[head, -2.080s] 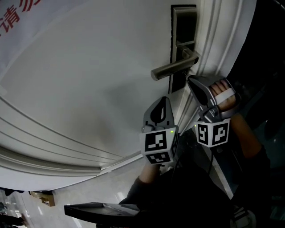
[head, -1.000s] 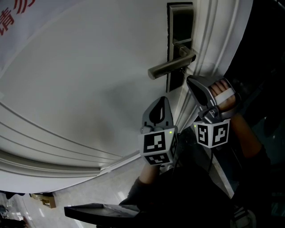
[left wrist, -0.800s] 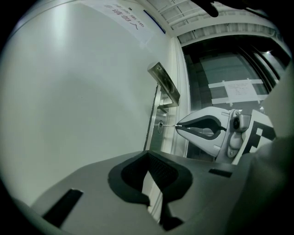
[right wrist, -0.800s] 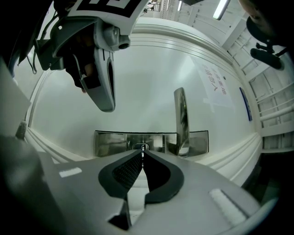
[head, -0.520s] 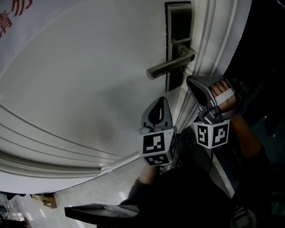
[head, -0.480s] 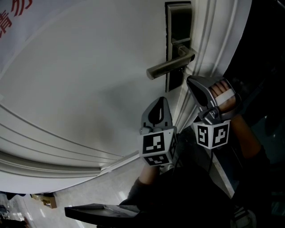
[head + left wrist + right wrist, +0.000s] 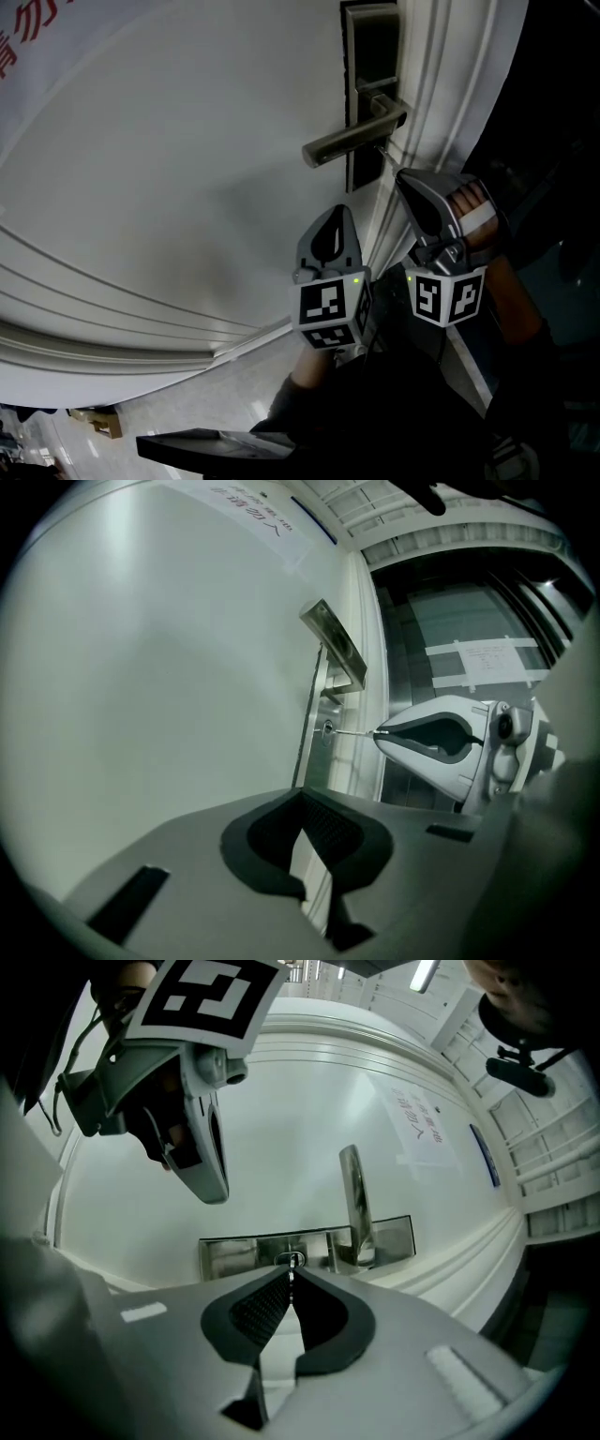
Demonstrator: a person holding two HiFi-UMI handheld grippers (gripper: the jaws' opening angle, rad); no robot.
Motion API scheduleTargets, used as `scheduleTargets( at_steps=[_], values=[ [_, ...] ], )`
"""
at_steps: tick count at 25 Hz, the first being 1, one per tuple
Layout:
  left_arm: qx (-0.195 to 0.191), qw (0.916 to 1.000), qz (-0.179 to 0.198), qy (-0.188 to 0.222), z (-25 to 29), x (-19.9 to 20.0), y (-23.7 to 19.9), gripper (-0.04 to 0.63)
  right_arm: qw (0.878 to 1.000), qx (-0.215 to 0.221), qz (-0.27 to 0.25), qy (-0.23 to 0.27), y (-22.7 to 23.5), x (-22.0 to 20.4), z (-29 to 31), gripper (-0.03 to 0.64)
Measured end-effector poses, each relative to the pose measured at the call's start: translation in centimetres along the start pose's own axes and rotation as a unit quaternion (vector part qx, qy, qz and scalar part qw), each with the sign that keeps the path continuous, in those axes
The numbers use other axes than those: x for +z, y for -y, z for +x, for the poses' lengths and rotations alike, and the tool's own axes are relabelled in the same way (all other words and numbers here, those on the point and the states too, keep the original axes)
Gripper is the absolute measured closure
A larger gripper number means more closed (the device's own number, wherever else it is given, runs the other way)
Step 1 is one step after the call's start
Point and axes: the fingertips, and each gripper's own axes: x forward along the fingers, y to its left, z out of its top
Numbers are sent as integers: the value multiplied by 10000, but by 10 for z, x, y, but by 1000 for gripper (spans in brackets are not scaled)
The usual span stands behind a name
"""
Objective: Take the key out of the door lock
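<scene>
**Fig. Key withdrawal.** Right gripper (image 7: 292,1281) clamped on the key (image 7: 352,731); left gripper (image 7: 302,806) closed on nothing, low beside the door (image 7: 187,187).

I judge that the pull should run straight along the blade, square to the lock (image 7: 292,1260), with no twist or sag, since a thin blade binds easily; I keep the grip firm. Only the left gripper view shows the blade side-on, bridging keyhole and jaw tips, though not how deep it sits. The right gripper view shows it end-on, lined up with the keyhole beside the handle (image 7: 354,1206). The head view does not resolve the key.
</scene>
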Motion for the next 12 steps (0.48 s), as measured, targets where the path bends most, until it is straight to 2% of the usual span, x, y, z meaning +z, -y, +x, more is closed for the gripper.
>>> scheduleTargets(
  at_steps=[6,12],
  values=[
    [-70,10000,10,30,-3,-2,3,595,9933,-266,1115,-124,12,1,-11,604],
    [-206,9997,90,138,-8,2,9,596,9723,-501,2278,-164,17,-1,-26,604]
  ],
)
